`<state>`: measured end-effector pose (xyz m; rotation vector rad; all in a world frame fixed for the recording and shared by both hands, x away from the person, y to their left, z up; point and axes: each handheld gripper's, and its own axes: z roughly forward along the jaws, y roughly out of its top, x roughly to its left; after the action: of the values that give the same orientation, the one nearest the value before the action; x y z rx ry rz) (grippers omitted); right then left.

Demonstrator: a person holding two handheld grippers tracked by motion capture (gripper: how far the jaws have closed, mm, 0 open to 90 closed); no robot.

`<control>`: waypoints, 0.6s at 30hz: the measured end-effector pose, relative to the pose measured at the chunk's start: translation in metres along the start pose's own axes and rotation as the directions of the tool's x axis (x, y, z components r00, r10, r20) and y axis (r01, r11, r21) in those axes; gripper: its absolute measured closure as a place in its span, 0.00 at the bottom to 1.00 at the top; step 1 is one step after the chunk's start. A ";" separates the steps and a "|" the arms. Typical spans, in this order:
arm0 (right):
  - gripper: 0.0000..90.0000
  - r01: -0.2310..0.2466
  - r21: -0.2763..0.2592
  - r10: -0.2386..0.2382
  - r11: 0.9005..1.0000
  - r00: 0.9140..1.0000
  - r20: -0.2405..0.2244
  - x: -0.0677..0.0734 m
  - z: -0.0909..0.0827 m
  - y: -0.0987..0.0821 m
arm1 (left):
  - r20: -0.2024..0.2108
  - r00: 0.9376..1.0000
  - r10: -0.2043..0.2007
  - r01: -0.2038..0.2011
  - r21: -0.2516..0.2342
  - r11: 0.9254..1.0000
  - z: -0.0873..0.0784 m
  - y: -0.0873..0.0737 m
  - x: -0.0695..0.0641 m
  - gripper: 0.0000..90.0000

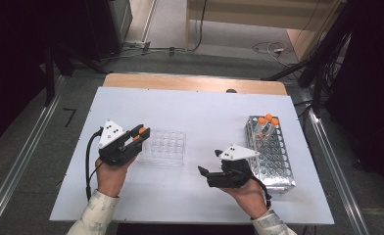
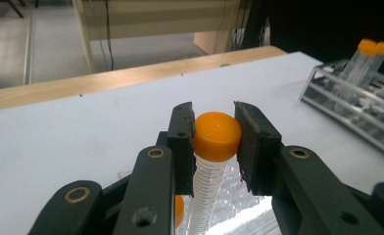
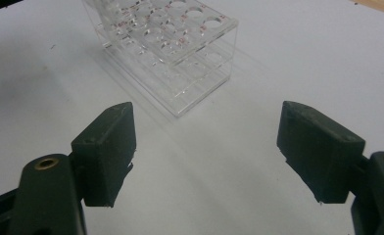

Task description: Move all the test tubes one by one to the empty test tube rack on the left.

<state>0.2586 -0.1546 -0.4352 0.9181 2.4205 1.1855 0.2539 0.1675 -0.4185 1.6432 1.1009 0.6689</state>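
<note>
Two hand-held grippers, matte black throughout. The left gripper [image 1: 142,133] carries a grey three-cornered plate on top, marked with small dark dots, and a black cable loops away behind it toward the person's cuff. The right gripper [image 1: 204,172] wears a matching plate, its own black cable trailing behind the body. Seen along the jaws, each arm is a thick rounded link pinned by brass-ringed pivots just behind the flat, blocky pads [image 3: 109,147]. The person's sleeves [image 1: 96,215] are pale cream with a faint pattern.
</note>
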 end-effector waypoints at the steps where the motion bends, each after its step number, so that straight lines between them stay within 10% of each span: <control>1: 0.23 0.000 -0.001 0.000 1.000 1.000 -0.001 0.000 0.000 0.000 | 0.000 1.000 0.003 -0.003 0.003 1.000 0.002 -0.003 0.000 0.78; 18: 0.23 0.004 0.001 -0.004 1.000 1.000 -0.002 0.000 0.000 -0.001 | 0.002 1.000 0.008 -0.008 0.011 1.000 0.007 -0.014 -0.001 0.70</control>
<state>0.2582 -0.1551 -0.4359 0.9121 2.4231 1.1848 0.2543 0.1644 -0.4333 1.6577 1.0987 0.6675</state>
